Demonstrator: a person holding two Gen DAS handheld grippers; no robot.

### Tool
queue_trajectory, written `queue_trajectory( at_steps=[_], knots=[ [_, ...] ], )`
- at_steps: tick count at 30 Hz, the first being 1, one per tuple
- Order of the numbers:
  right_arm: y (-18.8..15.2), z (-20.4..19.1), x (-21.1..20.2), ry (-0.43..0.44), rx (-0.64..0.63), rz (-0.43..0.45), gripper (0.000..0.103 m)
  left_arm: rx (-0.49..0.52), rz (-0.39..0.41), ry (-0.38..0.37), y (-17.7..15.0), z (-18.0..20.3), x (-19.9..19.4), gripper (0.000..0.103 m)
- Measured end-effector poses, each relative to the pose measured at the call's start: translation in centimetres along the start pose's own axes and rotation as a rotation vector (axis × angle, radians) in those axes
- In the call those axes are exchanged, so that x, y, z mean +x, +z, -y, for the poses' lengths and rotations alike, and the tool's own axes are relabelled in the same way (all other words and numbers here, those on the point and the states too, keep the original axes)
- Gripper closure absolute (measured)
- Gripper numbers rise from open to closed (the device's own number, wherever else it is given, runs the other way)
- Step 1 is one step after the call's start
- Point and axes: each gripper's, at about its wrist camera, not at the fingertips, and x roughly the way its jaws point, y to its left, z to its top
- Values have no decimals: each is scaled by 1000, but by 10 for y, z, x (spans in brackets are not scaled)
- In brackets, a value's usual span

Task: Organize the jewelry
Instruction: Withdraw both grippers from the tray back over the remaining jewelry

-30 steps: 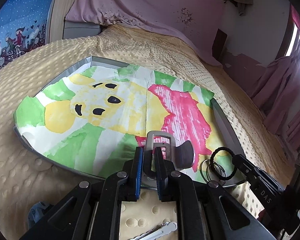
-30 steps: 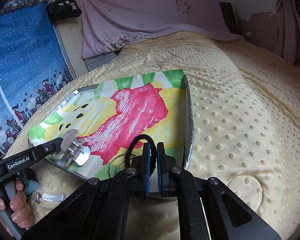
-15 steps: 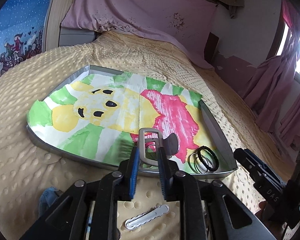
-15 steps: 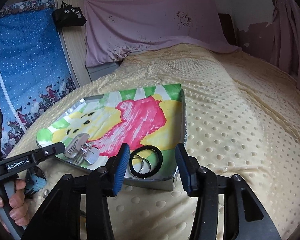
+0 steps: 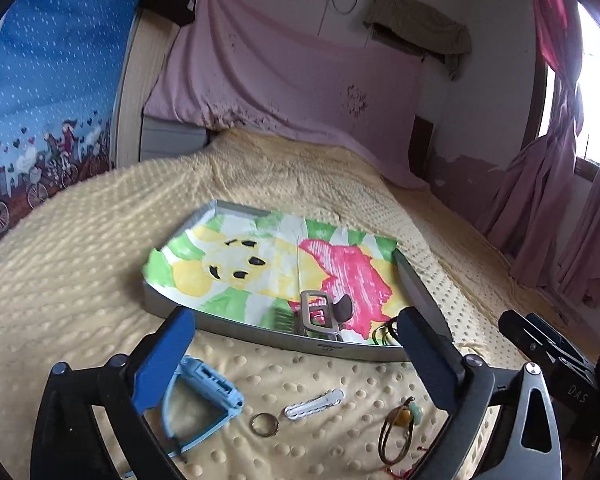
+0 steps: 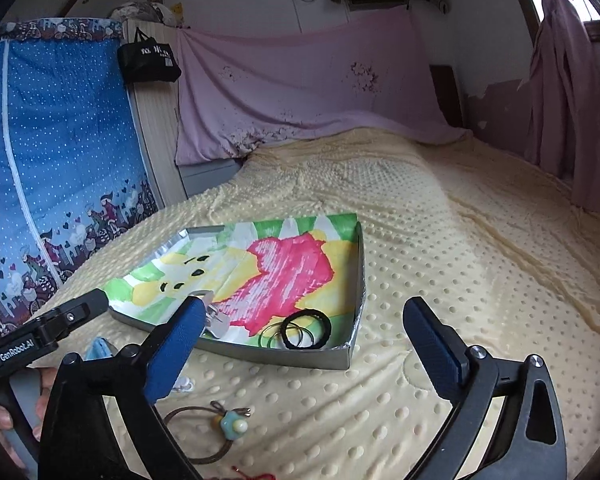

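Left wrist view: both grippers, left [image 5: 296, 354] and right [image 6: 300, 344], just spread wide and empty, short of the tray [image 5: 260, 330]

Shiny metal tray [image 5: 260, 334], dimpled fleece blanket [image 5: 100, 248]

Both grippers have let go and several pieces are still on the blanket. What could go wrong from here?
1. The ring and clip lie flat on the soft, dimpled blanket; fingers may press them in rather than catch them.
2. The hair tie with the bead is a loose loop, so it may snag or slip.
3. The tray's near corner already holds the black band and thin rings; more drops there could tangle.
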Motion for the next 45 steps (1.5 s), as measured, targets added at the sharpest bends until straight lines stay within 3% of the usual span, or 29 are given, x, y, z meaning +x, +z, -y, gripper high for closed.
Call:
queue_trajectory(
  at_steps=[11,24,32,45],
  knots=[
    [-23,-22,-94,0,-23,92,2,104,104,24,-22,3,-75,0],
    [-69,-30,-170,-3,-51,68,2,163,95,0,-62,-1,-122,0],
    [-94,-25,-180,-17,-49,5,2,190,60,5,-88,-10,-132,0],
    [-110,-23,-169,-28,-70,-97,2,150,-41,22,-111,-31,-121,0]
  ],
)
